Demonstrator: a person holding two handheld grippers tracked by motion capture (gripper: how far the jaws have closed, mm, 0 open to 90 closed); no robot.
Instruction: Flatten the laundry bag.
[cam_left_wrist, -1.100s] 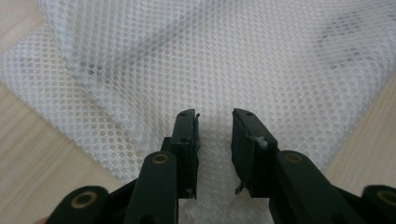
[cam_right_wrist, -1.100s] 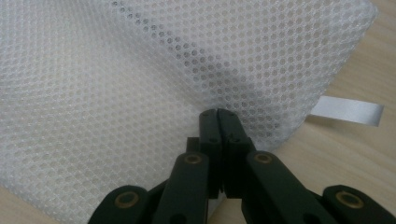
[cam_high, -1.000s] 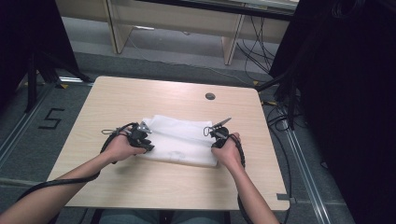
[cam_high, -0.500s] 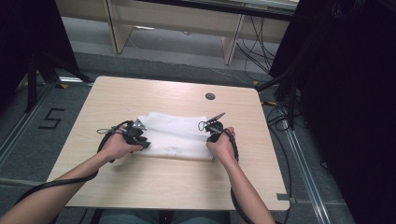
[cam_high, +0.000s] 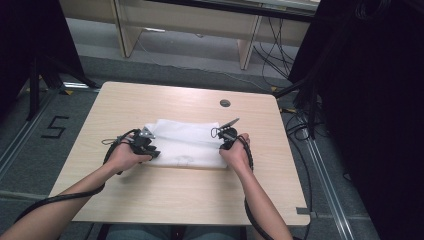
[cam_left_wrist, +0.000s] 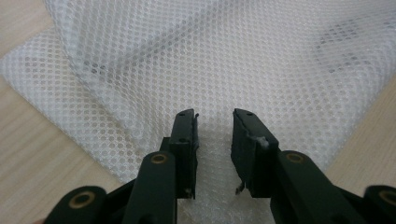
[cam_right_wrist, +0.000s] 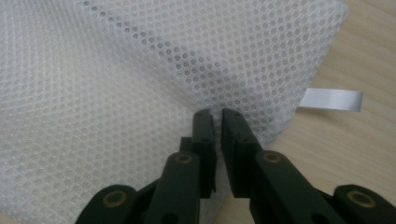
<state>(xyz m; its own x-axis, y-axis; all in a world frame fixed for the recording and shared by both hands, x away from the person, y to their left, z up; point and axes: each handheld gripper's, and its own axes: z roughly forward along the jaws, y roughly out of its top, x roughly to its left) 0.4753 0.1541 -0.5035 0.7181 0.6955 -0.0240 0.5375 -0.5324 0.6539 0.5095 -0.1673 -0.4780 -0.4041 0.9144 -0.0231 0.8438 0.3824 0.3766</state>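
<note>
1. Mesh laundry bag, white and folded flat, lies near the middle of the wooden table in the high view. The left gripper sits at the bag's left edge and the right gripper at its right edge, each held in a hand that comes in from the bottom.

2. Left gripper view: the two black jaws stand apart over the mesh (a fold runs across it, up and to the left). They have just been opening, and netting lies in the gap between them with no pad pressing on it.

3. Right gripper view: the jaws stand a narrow slit apart at the bag's corner and have just been opening. Mesh sits in the slit, but whether it is pinched I cannot tell. A white ribbon tab pokes out onto the table beside them.

4. Judged step: both grippers are letting go after a fold. The next move calls for lifting clear without dragging the netting, then finding a fresh edge.
</note>
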